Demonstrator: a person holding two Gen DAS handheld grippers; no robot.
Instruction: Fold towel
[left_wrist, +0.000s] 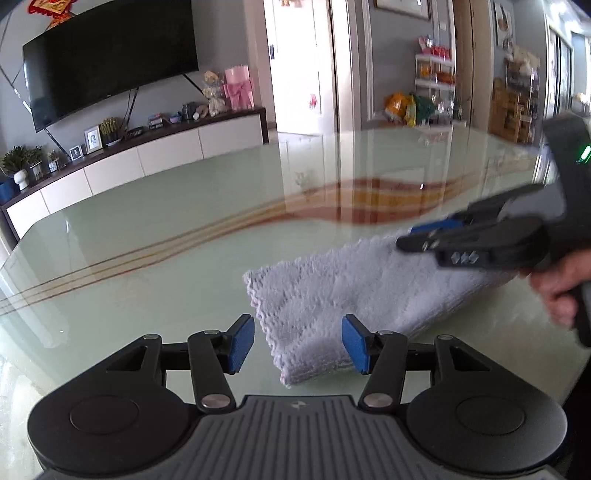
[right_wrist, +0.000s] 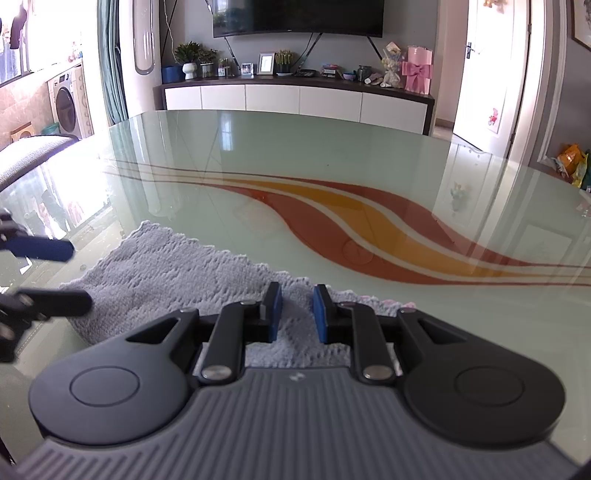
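Note:
A pale lavender towel (left_wrist: 332, 295) lies folded into a narrow strip on the glass table (left_wrist: 166, 240). My left gripper (left_wrist: 298, 341) is open, its blue pads on either side of the strip's near end, just above it. My right gripper (right_wrist: 297, 310) is open with a narrow gap, low over the other end of the towel (right_wrist: 166, 273); nothing is between its pads. In the left wrist view the right gripper (left_wrist: 413, 238) is blurred over the towel's far end. In the right wrist view the left gripper (right_wrist: 75, 273) comes in from the left edge.
The table (right_wrist: 295, 166) is pale green glass with red and orange wave stripes (right_wrist: 369, 229). A TV cabinet (right_wrist: 295, 99) with ornaments stands beyond the far edge. A padded chair (right_wrist: 33, 151) stands at the left.

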